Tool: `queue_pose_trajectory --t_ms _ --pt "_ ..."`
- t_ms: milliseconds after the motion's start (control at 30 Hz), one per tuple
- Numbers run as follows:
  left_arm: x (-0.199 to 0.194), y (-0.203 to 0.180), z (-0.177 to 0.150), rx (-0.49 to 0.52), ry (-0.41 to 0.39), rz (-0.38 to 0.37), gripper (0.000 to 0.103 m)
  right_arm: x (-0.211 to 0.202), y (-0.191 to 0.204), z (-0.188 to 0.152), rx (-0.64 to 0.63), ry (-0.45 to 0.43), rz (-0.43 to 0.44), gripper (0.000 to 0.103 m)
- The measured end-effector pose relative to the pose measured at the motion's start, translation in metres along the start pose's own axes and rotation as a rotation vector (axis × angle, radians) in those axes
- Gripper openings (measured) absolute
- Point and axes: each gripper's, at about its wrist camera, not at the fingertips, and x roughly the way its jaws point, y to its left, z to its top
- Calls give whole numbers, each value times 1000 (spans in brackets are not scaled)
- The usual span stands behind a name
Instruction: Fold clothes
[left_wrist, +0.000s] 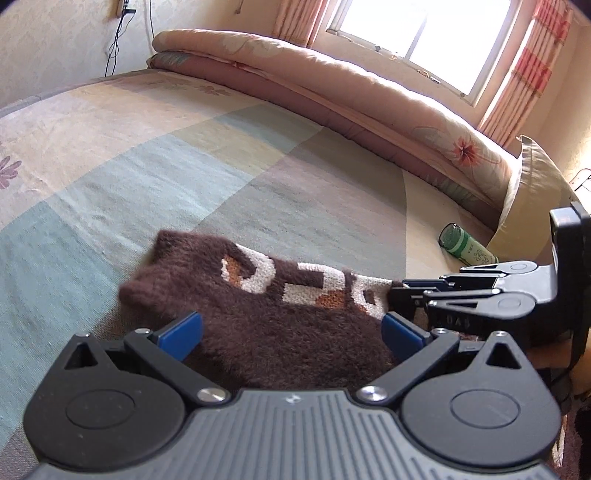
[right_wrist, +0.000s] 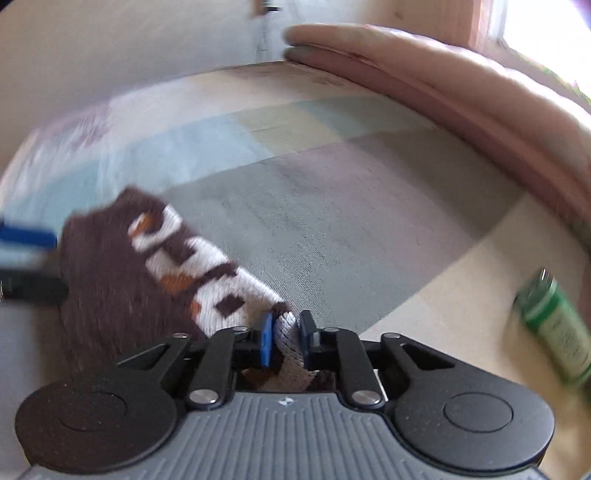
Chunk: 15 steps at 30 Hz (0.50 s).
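The right hand-held gripper pinches the sweater edge tightly. The left hand-held gripper gapes wide over it, holding nothing. Both hover above a bed near a green bottle.

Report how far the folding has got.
Done: hard to tell; the brown sweater lies bunched on the bed, no neat fold visible. In hand: the right hand-held gripper pinches its white patterned edge; the left hand-held gripper is open over it. Left: folding and flattening.
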Motion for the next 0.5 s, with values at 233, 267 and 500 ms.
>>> queue_pose_trajectory --t_ms 233,267,500 --pt "20 -27 -4 26 5 -248 102 -63 -2 -29 94 -76 -63 53" --pt "29 -36 -5 55 21 -275 102 -74 -7 -39 128 -77 -70 56" --pt "61 -28 -8 55 136 -72 102 -135 -29 -138 334 5 -173 62"
